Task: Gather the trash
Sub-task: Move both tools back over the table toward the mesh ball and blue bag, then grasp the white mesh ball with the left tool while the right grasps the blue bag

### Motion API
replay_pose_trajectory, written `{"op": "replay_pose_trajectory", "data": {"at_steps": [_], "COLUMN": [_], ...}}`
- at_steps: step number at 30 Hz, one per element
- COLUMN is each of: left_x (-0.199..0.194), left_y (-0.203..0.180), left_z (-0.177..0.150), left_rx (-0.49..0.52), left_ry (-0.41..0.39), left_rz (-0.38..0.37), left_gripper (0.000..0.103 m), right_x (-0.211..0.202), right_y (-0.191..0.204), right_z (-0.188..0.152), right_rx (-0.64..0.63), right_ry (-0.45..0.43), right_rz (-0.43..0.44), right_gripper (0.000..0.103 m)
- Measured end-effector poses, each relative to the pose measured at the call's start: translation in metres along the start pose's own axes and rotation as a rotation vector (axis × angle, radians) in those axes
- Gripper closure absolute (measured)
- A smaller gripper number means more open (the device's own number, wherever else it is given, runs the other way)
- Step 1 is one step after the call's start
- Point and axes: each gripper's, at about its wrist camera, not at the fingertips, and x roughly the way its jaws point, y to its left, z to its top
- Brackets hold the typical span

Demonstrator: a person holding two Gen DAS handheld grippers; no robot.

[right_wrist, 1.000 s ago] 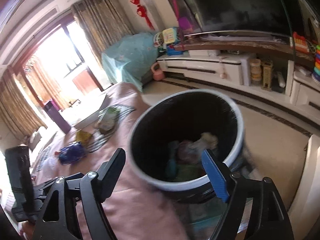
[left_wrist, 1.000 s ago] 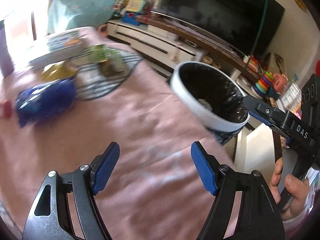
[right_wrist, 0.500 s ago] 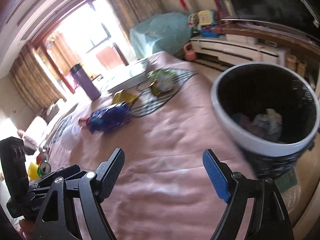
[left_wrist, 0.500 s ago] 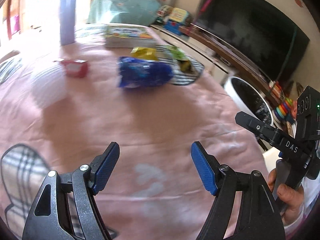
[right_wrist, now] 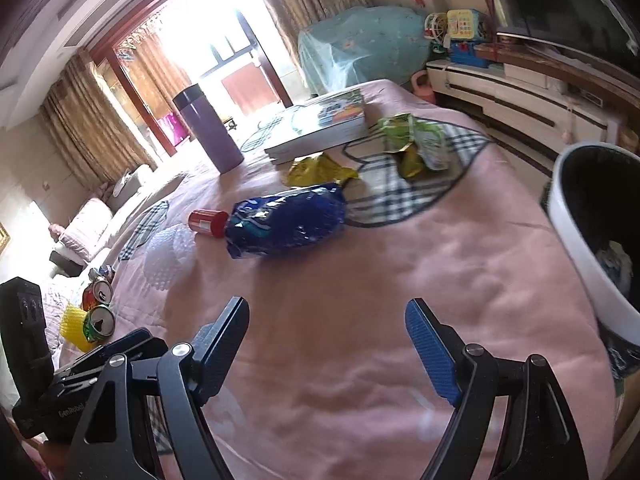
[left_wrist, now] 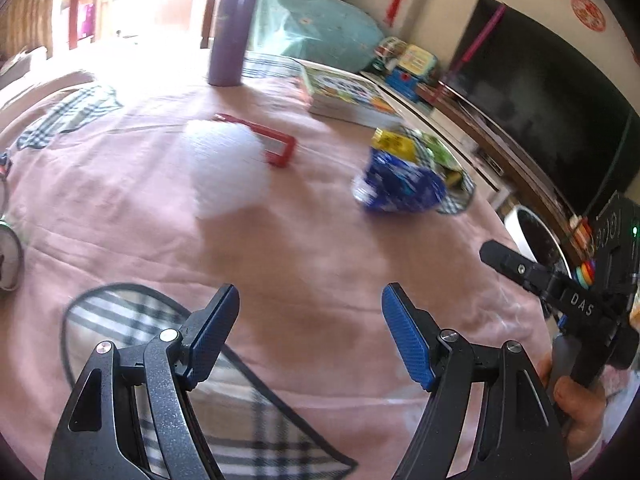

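Lying on the pink cloth (right_wrist: 400, 280), a lot of trash is yet to be picked up. Some trash is seen inside the bin (right_wrist: 592, 240) at the right edge of the right view, so a part of the job looks done. A blue bag (right_wrist: 286, 222) is seen in the middle of that view, with a red cap (right_wrist: 208, 222) just beside it on its left. A yellow wrapper (right_wrist: 316, 170) and a green wrapper (right_wrist: 416, 142) are found higher up, near a book (right_wrist: 320, 126) and a purple bottle (right_wrist: 208, 134). Cans (right_wrist: 98, 312) are seen at the lower left. A white net (left_wrist: 224, 168) is seen in the left view, left of the middle. The left gripper (left_wrist: 310, 332) is spread wide and nothing is held in it. The right gripper (right_wrist: 326, 344) is spread wide too, and nothing is held. Both are kept low in the frames, over bare cloth, well apart from the trash. Most of the job looks to be left.
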Motion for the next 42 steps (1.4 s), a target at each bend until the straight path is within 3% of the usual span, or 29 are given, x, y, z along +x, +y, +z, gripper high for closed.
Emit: {"op": "replay_pose_trajectory", "data": {"at_steps": [6,14,21,22,23,24,25,26,27,30,34,42], "left_x": [0.001,0.016,0.044,0.047,0.05,0.054,0.055,0.055,0.053,0.045,0.032,0.017], "left_y": [0.027,0.045,0.057,0.057,0.056,0.055,0.053,0.05,0.046,0.035,0.019,-0.043], "left_z": [0.018,0.048,0.065,0.065,0.065,0.064,0.063,0.061,0.059,0.053,0.042,0.019], "left_rx": [-0.059,-0.079,-0.085,-0.084,-0.081,-0.074,-0.067,-0.056,-0.041,-0.022,-0.004,0.102], "left_ry": [-0.041,-0.067,-0.045,-0.039,-0.031,-0.011,-0.002,-0.003,-0.009,-0.009,-0.006,0.017], "left_rz": [0.052,0.088,0.104,0.097,0.082,0.063,0.057,0.06,0.062,0.038,-0.008,-0.129], "left_gripper": [0.027,0.027,0.028,0.037,0.053,0.06,0.067,0.071,0.073,0.083,0.084,0.084], "right_x": [0.02,0.044,0.074,0.077,0.08,0.082,0.081,0.078,0.077,0.061,0.036,-0.017], "right_y": [0.007,-0.005,-0.014,-0.014,-0.013,-0.013,-0.012,-0.01,-0.01,-0.012,-0.014,-0.032], "right_z": [0.011,0.037,0.05,0.05,0.05,0.049,0.049,0.048,0.048,0.044,0.036,0.018], "right_rx": [0.009,0.121,0.214,0.213,0.213,0.214,0.209,0.192,0.183,0.168,0.147,0.118], "right_ry": [0.011,0.014,0.035,0.037,0.043,0.044,0.04,0.028,0.027,0.001,-0.039,-0.093], "right_rz": [0.004,0.045,0.059,0.054,0.062,0.078,0.08,0.066,0.058,0.066,0.088,0.044], "right_gripper": [0.021,0.021,0.023,0.026,0.037,0.049,0.052,0.067,0.094,0.094,0.094,0.095]}}
